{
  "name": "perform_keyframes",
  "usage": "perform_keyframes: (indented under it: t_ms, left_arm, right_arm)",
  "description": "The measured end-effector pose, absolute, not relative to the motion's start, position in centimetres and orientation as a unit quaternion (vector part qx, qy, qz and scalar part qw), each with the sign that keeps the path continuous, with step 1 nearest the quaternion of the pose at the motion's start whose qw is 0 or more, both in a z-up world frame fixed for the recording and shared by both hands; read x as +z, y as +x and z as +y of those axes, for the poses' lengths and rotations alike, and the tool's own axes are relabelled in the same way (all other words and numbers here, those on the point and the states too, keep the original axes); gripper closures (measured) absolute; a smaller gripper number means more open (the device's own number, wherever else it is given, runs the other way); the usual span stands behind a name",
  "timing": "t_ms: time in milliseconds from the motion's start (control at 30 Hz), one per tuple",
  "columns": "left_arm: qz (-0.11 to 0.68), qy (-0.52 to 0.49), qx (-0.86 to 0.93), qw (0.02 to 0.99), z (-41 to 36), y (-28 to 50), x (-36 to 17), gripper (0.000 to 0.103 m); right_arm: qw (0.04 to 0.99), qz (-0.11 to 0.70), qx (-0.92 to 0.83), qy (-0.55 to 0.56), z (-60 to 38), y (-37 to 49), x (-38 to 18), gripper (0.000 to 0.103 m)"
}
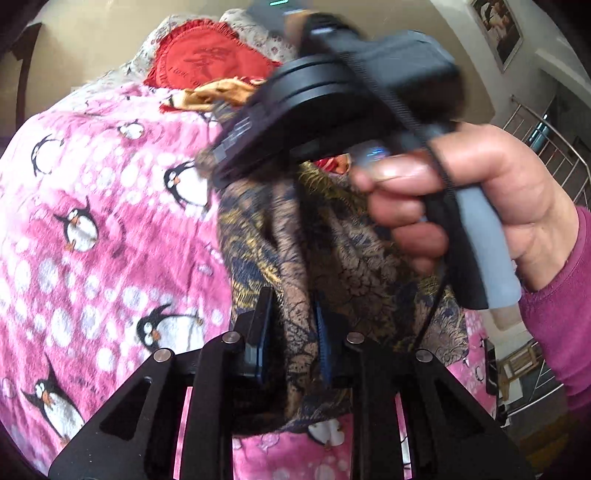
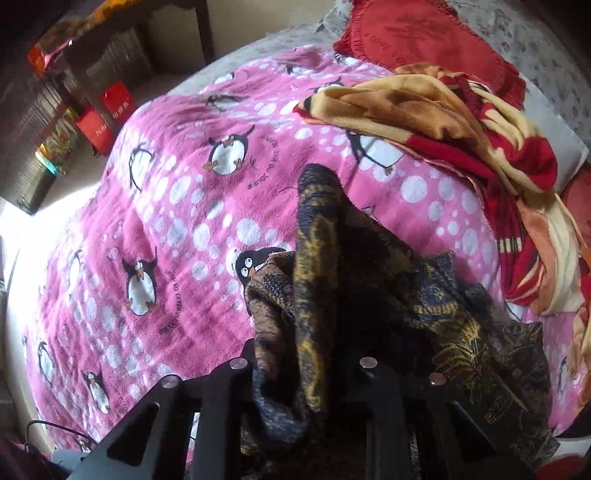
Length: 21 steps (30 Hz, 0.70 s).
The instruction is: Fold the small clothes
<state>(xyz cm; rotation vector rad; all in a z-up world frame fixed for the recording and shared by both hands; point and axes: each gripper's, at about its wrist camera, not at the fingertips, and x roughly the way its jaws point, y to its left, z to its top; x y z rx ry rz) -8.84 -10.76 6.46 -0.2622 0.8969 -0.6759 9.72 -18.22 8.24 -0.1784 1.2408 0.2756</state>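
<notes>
On a bed spread with a pink penguin-print blanket [image 2: 155, 206], a dark garment patterned in gold and navy [image 2: 317, 236] is gathered up between two hand-held grippers. The left hand-held gripper [image 1: 293, 332], at 6 o'clock in its own view, is clamped on a bunched fold of the cloth, which fills the narrow gap between its fingers and rises toward 12 o'clock. Seen from there, the right hand-held gripper [image 1: 221, 173] reaches in from 1 o'clock, blurred, gripped by a person's hand [image 1: 480, 206] in a magenta sleeve [image 1: 561, 314]; its tip meets the upper edge of the same garment. In the right wrist view the garment is draped over that gripper's fingers and hides them, so the pads cannot be made out, though the cloth hangs bunched from between them, clamped. The rest of the garment trails onto the blanket toward 4 o'clock. A crumpled red and yellow blanket [image 2: 461, 122] lies at 2 o'clock, with a red fringed cushion [image 2: 417, 33] beyond it at 1 o'clock.
</notes>
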Motion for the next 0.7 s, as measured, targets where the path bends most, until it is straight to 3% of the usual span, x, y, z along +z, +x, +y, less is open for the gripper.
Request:
perform_keyframes:
  t_ms: [33, 67, 100, 233, 267, 300, 367, 400, 700]
  left_arm:
    - [0.428, -0.12, -0.313, 0.839, -10.7, -9.0, 6.3, 0.061]
    - [0.431, -0.116, -0.305, 0.841, -10.6, -9.2, 6.1, 0.039]
    - [0.431, -0.118, -0.291, 0.846, -10.5, -9.3, 5.9, 0.031]
    - [0.441, -0.126, -0.27, 0.847, -10.5, -8.8, 5.3, 0.031]
    - [0.445, -0.131, -0.271, 0.843, -10.5, -8.7, 5.2, 0.033]
    - [0.452, -0.137, -0.278, 0.837, -10.2, -8.3, 5.1, 0.051]
    - [0.463, -0.138, -0.297, 0.824, -10.4, -8.2, 5.3, 0.075]
    - [0.46, -0.133, -0.305, 0.823, -10.8, -8.4, 5.8, 0.08]
    - [0.431, -0.081, -0.407, 0.801, -18.3, -10.0, 11.7, 0.086]
  right_arm:
    - [0.81, 0.567, 0.136, -0.061, -19.2, 9.3, 8.8, 0.084]
    - [0.815, 0.561, 0.14, -0.051, -19.8, 9.0, 9.2, 0.085]
    - [0.818, 0.555, 0.143, -0.041, -20.4, 8.7, 9.5, 0.085]
    - [0.831, 0.535, 0.151, -0.017, -21.9, 7.4, 10.2, 0.086]
    - [0.834, 0.53, 0.153, -0.013, -22.2, 7.0, 10.3, 0.086]
    - [0.836, 0.526, 0.153, -0.01, -22.5, 6.8, 10.4, 0.086]
    - [0.842, 0.516, 0.157, 0.0, -23.2, 6.2, 10.9, 0.088]
    - [0.843, 0.513, 0.159, 0.003, -23.5, 6.4, 11.2, 0.088]
    - [0.876, 0.464, 0.126, 0.044, -32.3, 2.7, 15.9, 0.096]
